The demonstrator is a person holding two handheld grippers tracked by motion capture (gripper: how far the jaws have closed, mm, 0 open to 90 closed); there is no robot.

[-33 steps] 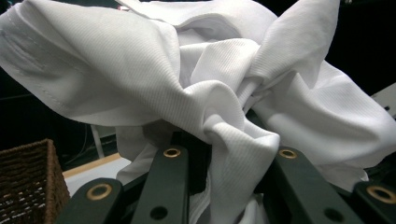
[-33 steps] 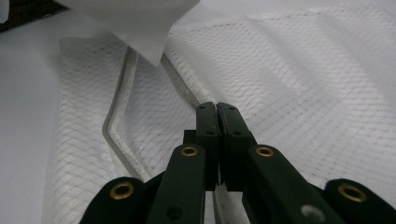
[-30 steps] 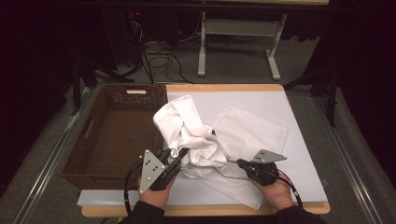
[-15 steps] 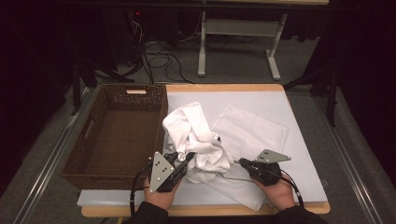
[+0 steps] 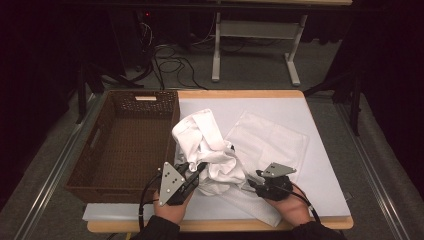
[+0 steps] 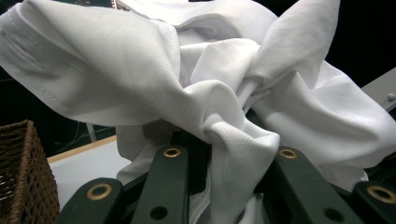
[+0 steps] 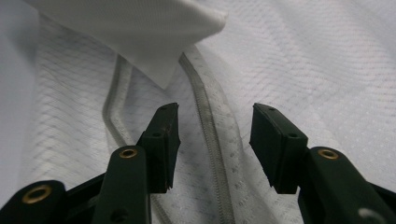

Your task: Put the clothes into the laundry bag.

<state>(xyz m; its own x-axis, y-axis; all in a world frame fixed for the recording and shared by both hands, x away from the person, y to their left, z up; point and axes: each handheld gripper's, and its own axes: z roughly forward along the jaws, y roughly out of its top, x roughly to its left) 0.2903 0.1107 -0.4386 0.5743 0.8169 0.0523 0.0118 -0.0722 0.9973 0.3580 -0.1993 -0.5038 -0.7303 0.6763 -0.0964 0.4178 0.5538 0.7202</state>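
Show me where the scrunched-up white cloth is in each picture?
High view: white cloth in the middle, beside the basket.
Left gripper view: cloth bunched between the jaws.
Right gripper view: a corner of it at the top.
Shared landmark: the mesh bag underneath.

Both grippers are black, and each carries a grey three-cornered plate on top, dotted with small dark holes. A thin black cable trails from the left gripper [image 5: 192,175] and another from the right gripper [image 5: 248,181]. The jaws are matte black bars with brass-ringed rivets and ribbed pads. The person wears dark sleeves.
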